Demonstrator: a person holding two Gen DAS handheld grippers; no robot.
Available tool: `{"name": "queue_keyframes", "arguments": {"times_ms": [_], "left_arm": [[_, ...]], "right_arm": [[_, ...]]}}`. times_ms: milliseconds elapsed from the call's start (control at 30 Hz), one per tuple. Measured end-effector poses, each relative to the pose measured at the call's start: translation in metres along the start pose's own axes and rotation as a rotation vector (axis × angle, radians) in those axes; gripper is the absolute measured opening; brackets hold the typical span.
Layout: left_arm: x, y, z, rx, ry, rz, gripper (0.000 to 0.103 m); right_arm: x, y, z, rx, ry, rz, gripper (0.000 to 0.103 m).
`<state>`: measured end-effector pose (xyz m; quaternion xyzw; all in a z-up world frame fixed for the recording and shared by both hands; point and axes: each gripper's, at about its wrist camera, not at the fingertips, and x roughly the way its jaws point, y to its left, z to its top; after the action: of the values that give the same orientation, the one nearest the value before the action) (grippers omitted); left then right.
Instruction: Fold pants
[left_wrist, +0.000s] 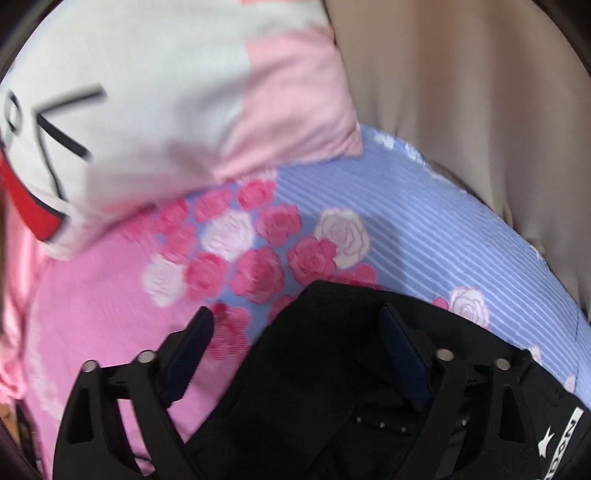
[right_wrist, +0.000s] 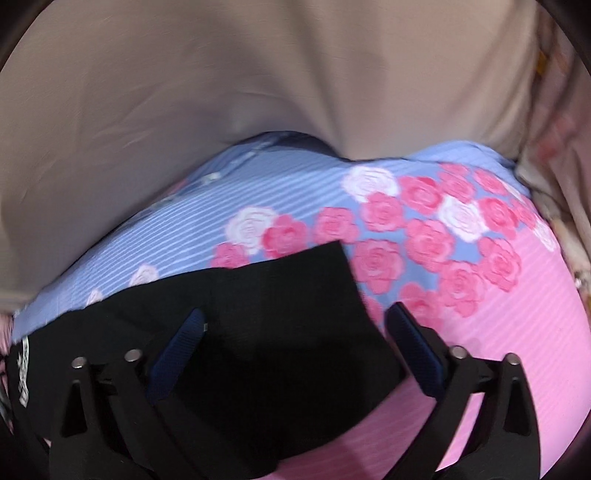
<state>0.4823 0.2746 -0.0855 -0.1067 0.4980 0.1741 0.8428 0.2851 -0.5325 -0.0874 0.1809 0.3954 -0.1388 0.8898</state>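
The black pants (left_wrist: 317, 376) lie on a bed sheet (left_wrist: 424, 236) printed with roses, blue-striped on one side and pink on the other. My left gripper (left_wrist: 295, 321) is open, its blue-padded fingers spread over the pants' edge; the left finger is over the pink sheet, the right finger over black cloth. A white logo tag (left_wrist: 561, 439) shows at lower right. In the right wrist view the pants (right_wrist: 280, 317) lie folded with a corner pointing up. My right gripper (right_wrist: 295, 317) is open, straddling the cloth, not closed on it.
A white and pink pillow (left_wrist: 166, 103) with black lines and a red patch lies at the upper left. A beige curtain or wall cloth (right_wrist: 258, 74) hangs behind the bed edge. The sheet (right_wrist: 498, 332) stretches pink to the right.
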Motion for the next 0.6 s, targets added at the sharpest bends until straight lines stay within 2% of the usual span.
{"name": "queue_keyframes", "arguments": {"times_ms": [33,67,100,133,200,233,400,533,600], "left_arm": [[-0.001,0.001,0.001,-0.009,-0.012,-0.016,0.068],[-0.004,-0.001,0.001,0.000,-0.023,-0.052,0.057],[-0.007,-0.006,0.001,0.026,-0.023,-0.079,0.034],[-0.012,-0.010,0.001,0.050,-0.027,-0.081,0.023],[-0.032,-0.016,-0.001,0.090,-0.068,-0.072,0.014],[-0.043,-0.016,-0.002,0.098,-0.090,-0.079,0.011],[-0.131,0.015,-0.023,0.105,-0.191,-0.224,0.005],[-0.213,0.051,-0.069,0.155,-0.269,-0.312,0.003],[-0.245,0.071,-0.100,0.183,-0.289,-0.335,0.003]], "right_arm": [[0.001,0.004,0.000,-0.019,-0.003,-0.006,0.076],[0.001,0.007,0.000,-0.034,-0.005,-0.005,0.068],[0.000,0.008,0.000,-0.043,-0.003,0.014,0.048],[-0.002,0.010,-0.001,-0.043,0.001,0.044,0.039],[-0.014,0.013,-0.001,-0.047,-0.022,0.048,0.006],[-0.023,0.013,-0.002,-0.049,-0.038,0.048,0.006],[-0.101,0.009,-0.010,-0.054,-0.178,0.120,0.005],[-0.176,-0.003,-0.036,-0.098,-0.268,0.155,0.001],[-0.214,-0.011,-0.061,-0.125,-0.287,0.162,0.000]]}}
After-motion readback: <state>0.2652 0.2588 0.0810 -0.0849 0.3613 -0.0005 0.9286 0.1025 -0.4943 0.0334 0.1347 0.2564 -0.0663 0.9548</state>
